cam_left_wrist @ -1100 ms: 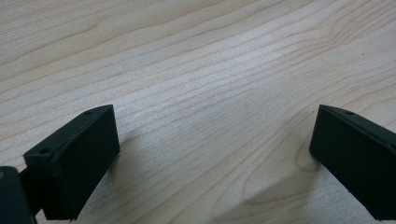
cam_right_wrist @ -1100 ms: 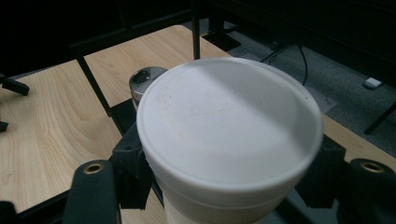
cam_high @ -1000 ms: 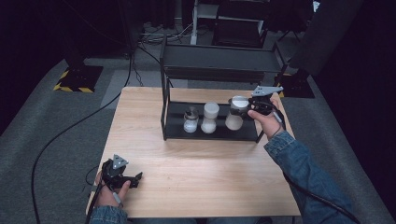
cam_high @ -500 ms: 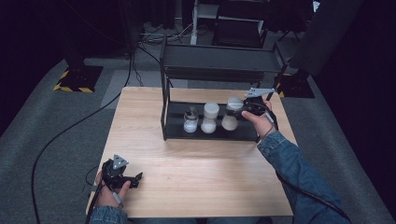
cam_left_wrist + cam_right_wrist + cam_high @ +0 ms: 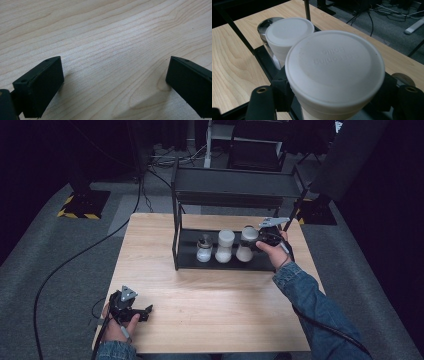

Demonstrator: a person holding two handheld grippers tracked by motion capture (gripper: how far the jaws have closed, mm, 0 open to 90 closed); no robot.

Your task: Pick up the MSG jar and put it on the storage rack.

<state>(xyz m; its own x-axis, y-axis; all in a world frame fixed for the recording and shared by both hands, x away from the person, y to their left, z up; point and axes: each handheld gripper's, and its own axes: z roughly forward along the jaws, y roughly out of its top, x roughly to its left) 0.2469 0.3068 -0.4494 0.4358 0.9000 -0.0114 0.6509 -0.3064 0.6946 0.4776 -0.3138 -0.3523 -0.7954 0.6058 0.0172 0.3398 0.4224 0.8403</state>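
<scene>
Two claws: my right claw (image 5: 256, 241) is clamped on a white-lidded jar (image 5: 334, 72) on the rack's lower shelf (image 5: 190, 262), two more jars just beyond it. My left claw (image 5: 112, 85) gapes over bare table (image 5: 105, 32).

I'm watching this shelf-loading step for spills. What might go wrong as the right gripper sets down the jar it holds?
The right gripper is shut on the white-lidded jar, very close to the middle jar; a sideways nudge may knock that one into the small shaker. The rack's upper shelf hangs just above, so lifting the hand carelessly might strike it.
</scene>
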